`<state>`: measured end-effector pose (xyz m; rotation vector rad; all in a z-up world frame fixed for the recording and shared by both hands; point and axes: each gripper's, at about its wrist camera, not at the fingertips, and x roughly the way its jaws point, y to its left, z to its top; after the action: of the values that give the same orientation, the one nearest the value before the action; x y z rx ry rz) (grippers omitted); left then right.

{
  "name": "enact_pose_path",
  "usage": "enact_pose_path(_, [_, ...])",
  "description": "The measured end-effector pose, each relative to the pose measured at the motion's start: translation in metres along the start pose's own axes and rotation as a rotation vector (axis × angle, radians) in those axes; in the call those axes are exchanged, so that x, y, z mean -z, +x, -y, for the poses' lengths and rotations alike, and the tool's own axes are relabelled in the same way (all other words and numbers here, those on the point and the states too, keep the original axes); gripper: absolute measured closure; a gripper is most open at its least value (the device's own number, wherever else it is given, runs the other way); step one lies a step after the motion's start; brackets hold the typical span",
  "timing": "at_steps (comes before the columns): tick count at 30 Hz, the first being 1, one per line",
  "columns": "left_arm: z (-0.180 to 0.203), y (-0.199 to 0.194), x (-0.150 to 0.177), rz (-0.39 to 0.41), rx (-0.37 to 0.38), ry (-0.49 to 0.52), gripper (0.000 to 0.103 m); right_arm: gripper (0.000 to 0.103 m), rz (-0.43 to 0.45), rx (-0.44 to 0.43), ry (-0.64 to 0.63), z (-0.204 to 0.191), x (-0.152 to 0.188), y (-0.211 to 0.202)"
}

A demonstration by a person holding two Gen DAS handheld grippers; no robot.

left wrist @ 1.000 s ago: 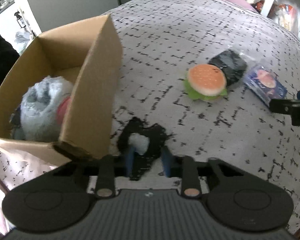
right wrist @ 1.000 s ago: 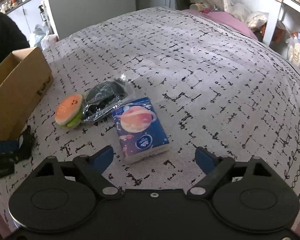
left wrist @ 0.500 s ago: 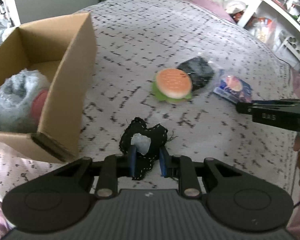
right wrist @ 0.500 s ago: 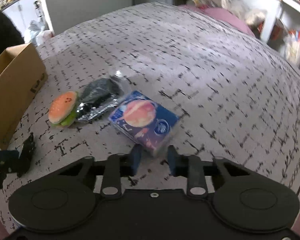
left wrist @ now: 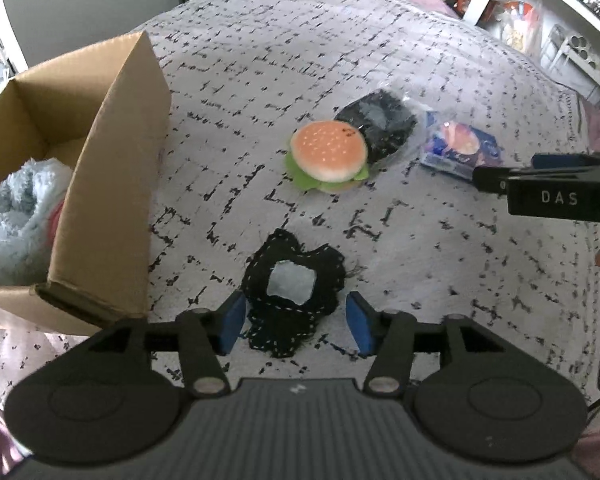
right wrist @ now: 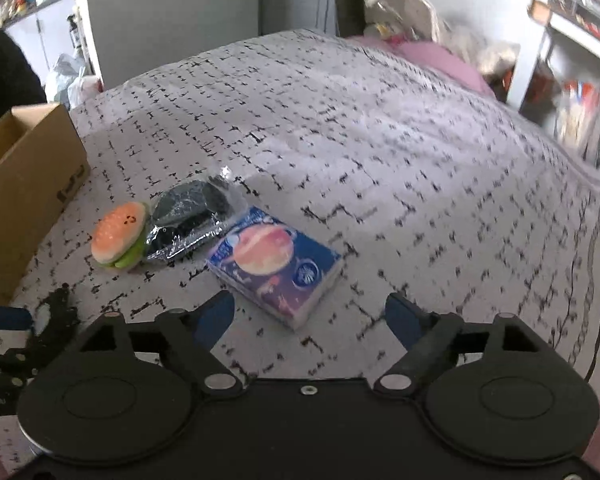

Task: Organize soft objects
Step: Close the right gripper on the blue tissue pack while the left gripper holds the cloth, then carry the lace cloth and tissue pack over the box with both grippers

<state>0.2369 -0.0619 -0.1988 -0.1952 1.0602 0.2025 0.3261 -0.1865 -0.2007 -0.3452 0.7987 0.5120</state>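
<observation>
**A:** Left wrist view first. Your left gripper (left wrist: 296,322) has just been opening; its blue pads stand either side of the black crocheted piece (left wrist: 290,304), which lies slack on the bed (left wrist: 340,56), and neither pad presses on it. So you hold nothing there. The cardboard box (left wrist: 100,184) is just left of that piece, with the fluffy grey plush (left wrist: 20,216) already inside.

**B:** And my right hand?

**A:** Your right gripper (right wrist: 310,320) has also just been opening. Its jaws are wide, with the near end of the blue tissue pack (right wrist: 274,264) between them, untouched as far as I can tell. The burger toy (right wrist: 118,236) and the bagged black item (right wrist: 190,216) lie between that pack and the box.

**B:** How should I retake the crocheted piece?

**A:** I would centre the pads on its thicker lower edge, not across the hole, and close until the yarn bunches. It looks floppy, so lift it well clear of the box's near wall before you swing left, or a trailing edge may snag the cardboard.
</observation>
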Motion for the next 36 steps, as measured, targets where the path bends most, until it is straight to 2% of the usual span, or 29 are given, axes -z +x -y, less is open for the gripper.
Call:
enact_pose_path(5, [-0.005,0.006,-0.003,0.008,0.013,-0.026,0.049,0.021,0.002,0.040,-0.097,-0.012,-0.003,0.016])
enact_pose_path(17, [-0.014,0.016,-0.016,0.008,0.068,-0.045,0.060,0.020,0.029,0.047,-0.077,-0.013,-0.016,0.035])
enact_pose_path(20, [-0.015,0.017,-0.019,0.010,0.075,-0.048,0.063,0.031,0.006,0.007,-0.033,-0.008,-0.018,0.036])
enact_pose_path(21, [-0.016,0.016,-0.019,0.012,0.079,-0.052,0.064,0.044,0.001,-0.008,-0.022,-0.007,-0.018,0.035])
enact_pose_path(22, [-0.017,0.016,-0.020,0.013,0.082,-0.057,0.064,0.046,-0.005,-0.005,-0.023,-0.007,-0.019,0.033])
enact_pose_path(25, [-0.018,0.014,-0.020,0.014,0.094,-0.063,0.065,0.047,-0.035,0.026,-0.030,-0.009,-0.019,0.028])
enact_pose_path(31, [-0.018,0.001,-0.020,0.034,0.114,-0.053,0.065,0.047,-0.127,0.064,0.053,-0.003,-0.015,0.016])
enact_pose_path(36, [-0.017,-0.013,-0.019,0.051,0.135,-0.048,0.065,0.047,-0.142,0.096,0.106,-0.002,-0.012,-0.003])
